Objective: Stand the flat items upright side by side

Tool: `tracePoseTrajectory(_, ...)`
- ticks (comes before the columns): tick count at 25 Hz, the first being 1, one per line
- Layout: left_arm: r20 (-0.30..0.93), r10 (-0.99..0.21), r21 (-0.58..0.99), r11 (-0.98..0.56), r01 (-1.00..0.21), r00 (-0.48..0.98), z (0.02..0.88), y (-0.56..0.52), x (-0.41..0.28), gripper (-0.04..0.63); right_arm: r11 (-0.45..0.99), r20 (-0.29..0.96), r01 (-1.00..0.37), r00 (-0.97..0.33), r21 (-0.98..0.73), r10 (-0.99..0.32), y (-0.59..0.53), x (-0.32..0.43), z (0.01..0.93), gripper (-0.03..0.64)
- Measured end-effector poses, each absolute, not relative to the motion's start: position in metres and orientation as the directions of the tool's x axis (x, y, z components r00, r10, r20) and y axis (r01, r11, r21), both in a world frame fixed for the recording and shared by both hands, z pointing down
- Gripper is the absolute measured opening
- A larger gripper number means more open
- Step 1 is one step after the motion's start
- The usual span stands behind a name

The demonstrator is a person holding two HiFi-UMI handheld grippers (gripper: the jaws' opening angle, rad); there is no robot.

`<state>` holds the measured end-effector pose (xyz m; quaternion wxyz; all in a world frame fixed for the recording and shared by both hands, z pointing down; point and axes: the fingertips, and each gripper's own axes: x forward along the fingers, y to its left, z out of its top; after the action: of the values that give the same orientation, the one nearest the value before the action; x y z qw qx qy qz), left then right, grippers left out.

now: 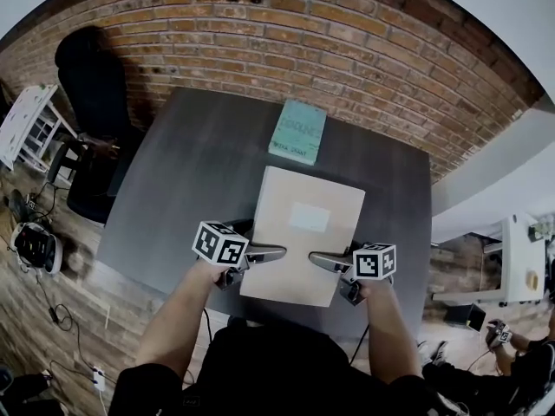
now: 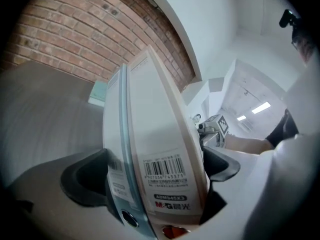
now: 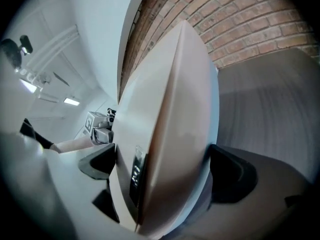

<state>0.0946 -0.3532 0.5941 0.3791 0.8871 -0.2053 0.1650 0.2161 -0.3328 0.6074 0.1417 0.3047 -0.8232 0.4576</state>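
Beige file box [image 1: 303, 224] sits broad face up over the dark counter [image 1: 191, 189]. Its long axis runs from you toward the brick wall [image 1: 347, 50], and its barcoded spine faces left. Your left claw [image 1: 277, 254] and right claw [image 1: 316, 258] are each clamped on a side edge near its near end. A teal book [image 1: 297, 132] lies flat just beyond the far end, between box and wall.

I see even, bright indoor light; ceiling strips [image 2: 261, 107] glare; fisheye bends edges; close folder [image 3: 165, 134] blurred.
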Motion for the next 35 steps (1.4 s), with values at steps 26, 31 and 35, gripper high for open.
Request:
tracePoseTrajectory(26,0.449,-0.365,0.281,-0.808,-0.517,0.815,0.580,-0.352,0.095,0.577,0.643,0.451,-0.734,-0.660,-0.219,-0.601,-0.340,0.215,0.572,0.569)
tracePoseTrajectory(31,0.460,-0.378,0.217,-0.829,-0.515,0.804,0.578,-0.357,0.095,0.575,0.646,0.450,-0.746,-0.639,-0.164,-0.624,-0.344,0.214,0.570,0.569)
tracePoseTrajectory(35,0.456,-0.400,0.182,-0.832,-0.524,0.795,0.578,-0.358,0.095,0.575,0.645,0.449,-0.754,-0.622,-0.123,-0.641,-0.345,0.214,0.569,0.566)
